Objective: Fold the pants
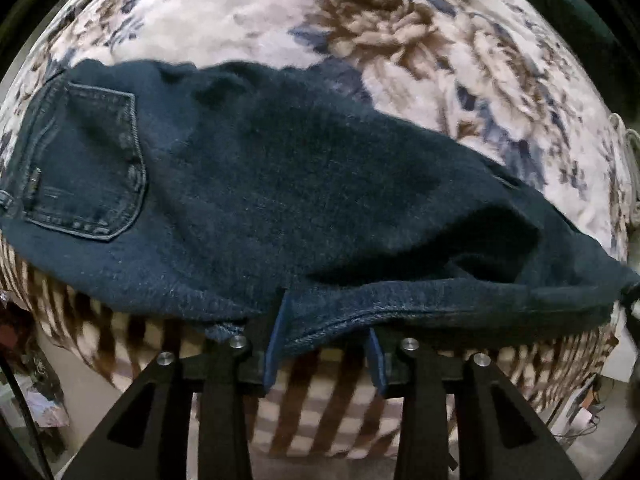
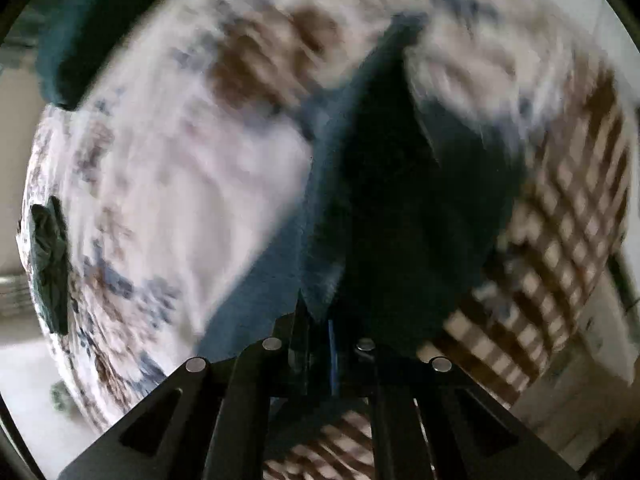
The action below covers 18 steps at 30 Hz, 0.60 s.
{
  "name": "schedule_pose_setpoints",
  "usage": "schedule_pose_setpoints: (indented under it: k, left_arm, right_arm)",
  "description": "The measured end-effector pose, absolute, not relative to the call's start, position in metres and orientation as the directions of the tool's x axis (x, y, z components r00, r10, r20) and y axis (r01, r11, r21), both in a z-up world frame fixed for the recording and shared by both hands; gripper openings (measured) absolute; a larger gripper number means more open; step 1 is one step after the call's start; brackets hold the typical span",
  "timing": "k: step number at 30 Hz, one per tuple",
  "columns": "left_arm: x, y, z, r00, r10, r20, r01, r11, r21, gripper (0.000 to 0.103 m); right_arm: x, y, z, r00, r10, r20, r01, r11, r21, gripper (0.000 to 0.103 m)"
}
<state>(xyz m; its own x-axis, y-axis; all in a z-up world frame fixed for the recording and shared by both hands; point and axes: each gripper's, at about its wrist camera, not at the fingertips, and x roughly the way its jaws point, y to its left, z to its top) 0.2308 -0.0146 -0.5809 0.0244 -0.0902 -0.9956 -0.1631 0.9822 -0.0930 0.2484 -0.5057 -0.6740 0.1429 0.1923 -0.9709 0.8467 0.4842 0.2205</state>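
Dark blue jeans (image 1: 280, 184) lie across a floral blanket (image 1: 248, 20), the back pocket (image 1: 88, 164) at the left. My left gripper (image 1: 326, 332) is at the near edge of the bed with its blue-padded fingers apart; the jeans' seamed edge lies between them, not pinched. In the right wrist view, which is blurred, my right gripper (image 2: 320, 320) is shut on a fold of the jeans (image 2: 384, 200), and the cloth stretches away from the fingers over the blanket (image 2: 168, 184).
A brown and white checked border (image 1: 320, 412) hangs over the bed's near edge. A dark green cloth (image 2: 50, 276) lies at the blanket's left edge, and a dark green pillow (image 2: 92, 20) is at the top left. Floor and clutter (image 1: 36, 392) show below the bed.
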Motion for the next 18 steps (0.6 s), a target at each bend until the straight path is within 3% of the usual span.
schedule_pose_setpoints:
  k: [4, 6, 8, 9, 11, 13, 15, 16, 17, 18]
  left_arm:
    - [0.229, -0.019, -0.586, -0.004, -0.05, -0.999, -0.141, 0.989, -0.049, 0.032]
    - [0.226, -0.04, -0.583, -0.05, 0.063, -0.997, -0.022, 0.998, 0.064, 0.033]
    - [0.215, -0.057, -0.585, -0.124, 0.15, -0.981, 0.061, 0.988, 0.143, 0.036]
    - [0.212, -0.06, -0.586, -0.162, 0.154, -0.975, 0.065, 0.987, 0.145, 0.038]
    - [0.209, -0.063, -0.584, -0.238, 0.085, -0.967, 0.022, 0.996, 0.082, 0.053]
    - [0.209, -0.06, -0.574, -0.236, 0.025, -0.972, -0.036, 0.999, 0.035, 0.053]
    - [0.208, -0.057, -0.562, -0.184, 0.071, -0.98, -0.029, 0.997, 0.077, 0.062]
    - [0.203, -0.054, -0.555, -0.156, 0.109, -0.982, -0.038, 0.992, 0.116, 0.064]
    - [0.199, -0.048, -0.548, -0.133, 0.122, -0.984, -0.068, 0.989, 0.132, 0.064]
    - [0.193, -0.041, -0.54, -0.106, 0.097, -0.99, -0.109, 0.988, 0.108, 0.064]
  right_arm:
    - [0.222, -0.513, -0.707, 0.161, 0.277, -0.947, 0.865, 0.423, 0.271, 0.018]
    - [0.215, -0.511, -0.708, 0.223, 0.284, -0.932, 0.869, 0.376, 0.323, 0.028]
    - [0.206, -0.514, -0.7, 0.26, 0.244, -0.934, 0.88, 0.338, 0.333, 0.049]
    - [0.202, -0.517, -0.694, 0.274, 0.226, -0.935, 0.883, 0.326, 0.337, 0.054]
    - [0.196, -0.525, -0.687, 0.293, 0.2, -0.935, 0.892, 0.296, 0.342, 0.056]
    - [0.195, -0.53, -0.69, 0.292, 0.192, -0.937, 0.902, 0.271, 0.336, 0.056]
    - [0.2, -0.526, -0.702, 0.246, 0.158, -0.956, 0.914, 0.291, 0.283, 0.049]
    - [0.201, -0.527, -0.703, 0.222, 0.129, -0.967, 0.915, 0.316, 0.252, 0.019]
    - [0.204, -0.526, -0.702, 0.206, 0.113, -0.972, 0.909, 0.346, 0.233, 0.006]
    - [0.208, -0.525, -0.694, 0.219, 0.097, -0.971, 0.888, 0.392, 0.24, 0.006]
